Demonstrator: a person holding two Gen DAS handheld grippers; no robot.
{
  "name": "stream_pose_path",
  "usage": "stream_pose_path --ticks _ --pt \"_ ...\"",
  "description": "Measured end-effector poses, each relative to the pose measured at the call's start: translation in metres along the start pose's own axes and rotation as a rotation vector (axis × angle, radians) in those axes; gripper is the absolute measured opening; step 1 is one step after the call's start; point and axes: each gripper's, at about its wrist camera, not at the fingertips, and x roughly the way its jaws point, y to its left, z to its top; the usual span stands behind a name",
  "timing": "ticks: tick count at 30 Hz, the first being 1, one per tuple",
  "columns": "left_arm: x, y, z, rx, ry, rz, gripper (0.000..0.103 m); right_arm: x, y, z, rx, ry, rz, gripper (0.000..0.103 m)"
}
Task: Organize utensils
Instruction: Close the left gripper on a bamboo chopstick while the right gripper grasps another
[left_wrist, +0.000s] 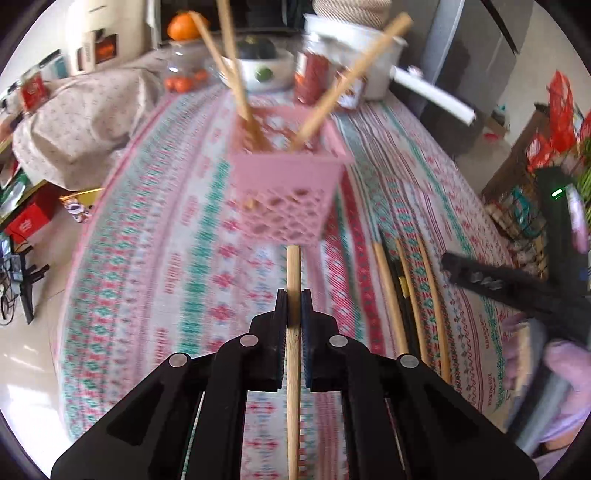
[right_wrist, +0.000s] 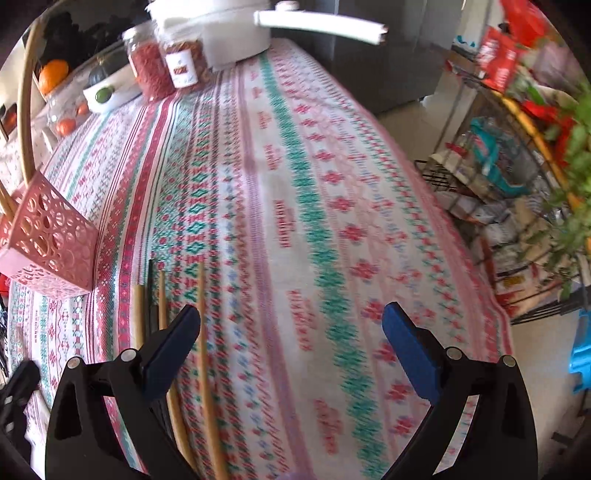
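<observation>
A pink perforated basket (left_wrist: 286, 184) stands on the patterned tablecloth and holds three wooden chopsticks (left_wrist: 236, 74) leaning upright. My left gripper (left_wrist: 294, 306) is shut on a wooden chopstick (left_wrist: 293, 369), held just short of the basket. Several more chopsticks (left_wrist: 406, 295) lie on the cloth to its right. My right gripper (right_wrist: 291, 321) is open and empty above the cloth, with the loose chopsticks (right_wrist: 203, 332) by its left finger. The basket also shows at the left edge of the right wrist view (right_wrist: 48, 243).
Red jars (left_wrist: 314, 74), a white pot with a long handle (left_wrist: 369, 48), a bowl of fruit (left_wrist: 258, 62) and an orange (left_wrist: 184, 26) stand at the table's far end. A covered chair (left_wrist: 85, 122) is left. A wire rack of goods (right_wrist: 498, 184) stands right of the table.
</observation>
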Motion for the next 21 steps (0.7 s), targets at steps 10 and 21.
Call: stream_pose_path --ticks 10,21 --pt "-0.014 0.028 0.007 -0.071 -0.015 -0.045 0.007 0.014 0.029 -0.003 -0.046 -0.006 -0.004 0.043" --pt "0.001 0.038 0.008 -0.112 0.048 -0.062 0.008 -0.002 0.007 -0.01 0.038 -0.029 0.109 0.006"
